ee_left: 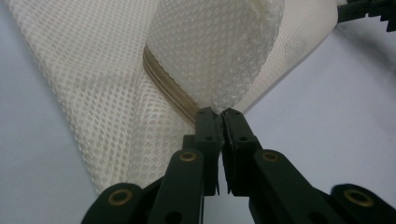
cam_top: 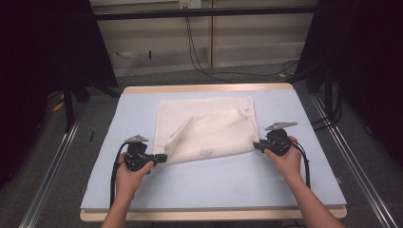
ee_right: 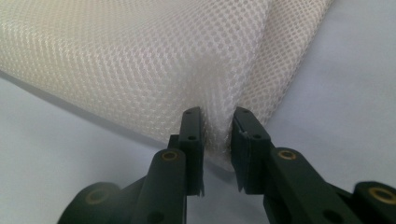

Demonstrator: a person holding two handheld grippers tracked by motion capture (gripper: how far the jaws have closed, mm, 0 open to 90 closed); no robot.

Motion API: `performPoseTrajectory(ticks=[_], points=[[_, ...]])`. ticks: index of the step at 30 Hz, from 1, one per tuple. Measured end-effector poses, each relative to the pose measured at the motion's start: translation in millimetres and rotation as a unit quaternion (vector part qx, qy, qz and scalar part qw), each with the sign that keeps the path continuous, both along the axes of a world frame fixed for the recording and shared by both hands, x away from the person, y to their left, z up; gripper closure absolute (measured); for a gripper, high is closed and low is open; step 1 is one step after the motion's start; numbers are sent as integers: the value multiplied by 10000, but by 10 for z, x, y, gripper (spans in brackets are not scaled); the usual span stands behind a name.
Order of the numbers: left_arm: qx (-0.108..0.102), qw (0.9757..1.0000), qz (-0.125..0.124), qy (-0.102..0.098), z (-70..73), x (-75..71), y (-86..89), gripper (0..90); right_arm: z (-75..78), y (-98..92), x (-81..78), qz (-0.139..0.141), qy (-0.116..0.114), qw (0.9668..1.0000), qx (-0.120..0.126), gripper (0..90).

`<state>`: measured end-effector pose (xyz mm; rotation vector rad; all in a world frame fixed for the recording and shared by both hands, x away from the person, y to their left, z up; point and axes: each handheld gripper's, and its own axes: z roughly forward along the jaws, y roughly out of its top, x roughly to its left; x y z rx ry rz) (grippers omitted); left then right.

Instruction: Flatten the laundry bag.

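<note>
Cream-white mesh fabric bag (cam_top: pixel 209 127): soft open-weave netting of small honeycomb holes, matt, with a tan ribbed zip band (ee_left: pixel 169 91) along one edge. Pale blue-grey table mat (cam_top: pixel 228 183): smooth, matt, laid on a light wooden tabletop (cam_top: pixel 209 88) (bare wood at the edges). Left black gripper (ee_left: pixel 219 114) and right black gripper (ee_right: pixel 217 122): matt black plastic jaws with brass-coloured rivets.

We can read no text, label or number; the small dark mark near the lower middle on the cream mesh bag (cam_top: pixel 204 126) is perhaps a logo, too blurred.
</note>
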<state>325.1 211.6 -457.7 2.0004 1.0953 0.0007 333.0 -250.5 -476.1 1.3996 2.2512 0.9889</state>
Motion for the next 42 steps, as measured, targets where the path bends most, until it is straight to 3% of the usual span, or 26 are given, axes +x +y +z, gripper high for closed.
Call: performPoseTrajectory(ticks=[17,21,24,26,30,36,38,42], points=[[7,9999,-66,110,-11,-141,89,857,78,-32,-34,-90,61,9999,-36,646],[85,9999,-51,92,-9,-165,62,857,162,-17,-71,-39,-26,9998,181,571],[98,9999,-69,93,-12,-176,59,856,235,20,-74,-55,-58,9999,152,460],[89,9999,-79,90,-10,-178,59,856,297,36,-59,-97,-149,9997,139,450],[116,9998,-99,90,-8,-180,57,857,378,83,52,-119,-214,9994,241,418],[124,9997,-182,132,-25,-162,60,857,362,153,279,-270,-224,9993,147,392],[161,9996,-210,129,-21,-158,60,857,347,158,375,-301,-174,9990,270,390],[117,9997,-190,134,-19,-160,68,856,313,182,550,-355,-70,9989,287,390]])
